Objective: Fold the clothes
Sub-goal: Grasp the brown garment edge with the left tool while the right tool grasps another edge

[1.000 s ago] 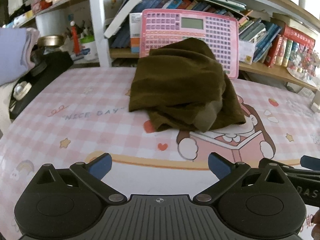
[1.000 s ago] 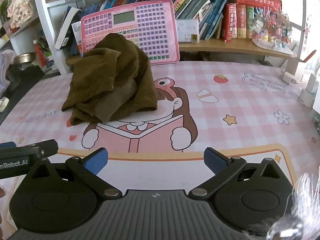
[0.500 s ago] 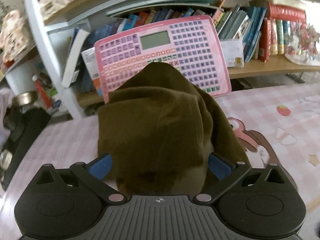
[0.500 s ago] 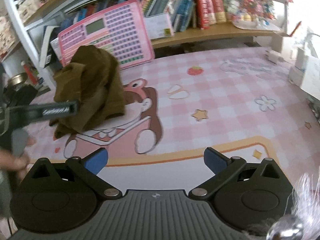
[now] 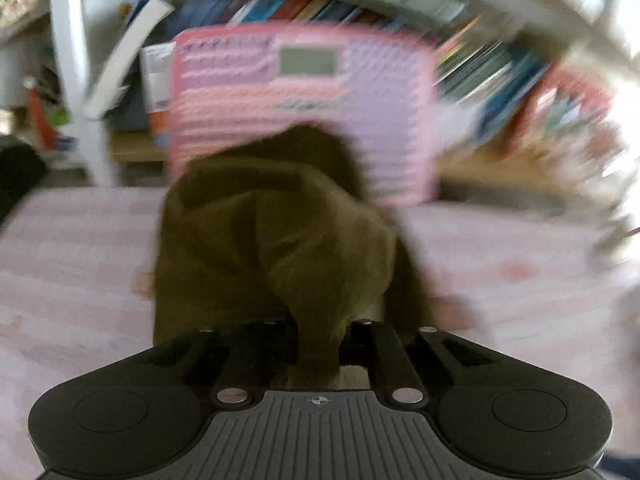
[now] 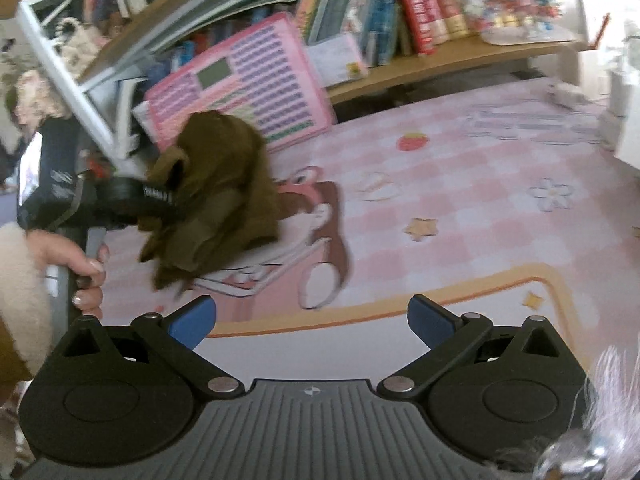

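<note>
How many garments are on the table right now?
1: a brown garment, bunched on the pink mat before the pink keyboard toy, gripped by the left hand-held gripper. Anything beneath it is hidden.

the left hand-held gripper [image 5: 318, 344] has moved from well short of the brown garment [image 5: 276, 248] right up to it, and its fingers, spread wide a second ago, have closed onto a fold of the cloth. the garment's near edge has bunched up from its earlier slump on the counter [image 6: 460, 208]. the right hand-held gripper [image 6: 312, 316] has swung to the right, jaws unchanged.
</note>
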`<action>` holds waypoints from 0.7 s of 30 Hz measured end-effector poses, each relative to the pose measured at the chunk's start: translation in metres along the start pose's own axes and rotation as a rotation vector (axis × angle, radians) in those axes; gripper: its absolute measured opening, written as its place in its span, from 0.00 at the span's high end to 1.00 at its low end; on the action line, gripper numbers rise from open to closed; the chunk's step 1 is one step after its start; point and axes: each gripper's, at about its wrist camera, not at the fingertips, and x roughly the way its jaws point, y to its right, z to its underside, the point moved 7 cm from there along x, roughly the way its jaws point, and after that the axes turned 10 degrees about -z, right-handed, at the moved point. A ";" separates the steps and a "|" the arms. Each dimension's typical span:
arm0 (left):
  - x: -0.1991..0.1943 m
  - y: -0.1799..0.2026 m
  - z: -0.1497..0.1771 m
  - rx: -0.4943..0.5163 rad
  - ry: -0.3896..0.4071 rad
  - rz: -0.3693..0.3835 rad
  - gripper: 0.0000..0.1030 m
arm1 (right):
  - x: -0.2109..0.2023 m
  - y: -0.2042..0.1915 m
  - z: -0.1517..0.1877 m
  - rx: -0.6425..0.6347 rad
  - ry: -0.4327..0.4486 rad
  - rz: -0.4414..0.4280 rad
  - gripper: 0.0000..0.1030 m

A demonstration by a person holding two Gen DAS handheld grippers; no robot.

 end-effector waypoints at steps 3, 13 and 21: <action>-0.057 0.024 -0.014 -0.077 0.073 0.256 0.90 | 0.006 -0.005 -0.003 0.027 0.019 -0.032 0.00; -0.093 -0.033 0.011 -0.202 0.117 0.161 0.89 | 0.008 -0.009 -0.009 0.160 0.048 -0.157 0.00; -0.121 -0.141 0.073 -0.366 0.024 -0.049 0.90 | 0.027 0.005 -0.018 0.309 0.057 -0.176 0.02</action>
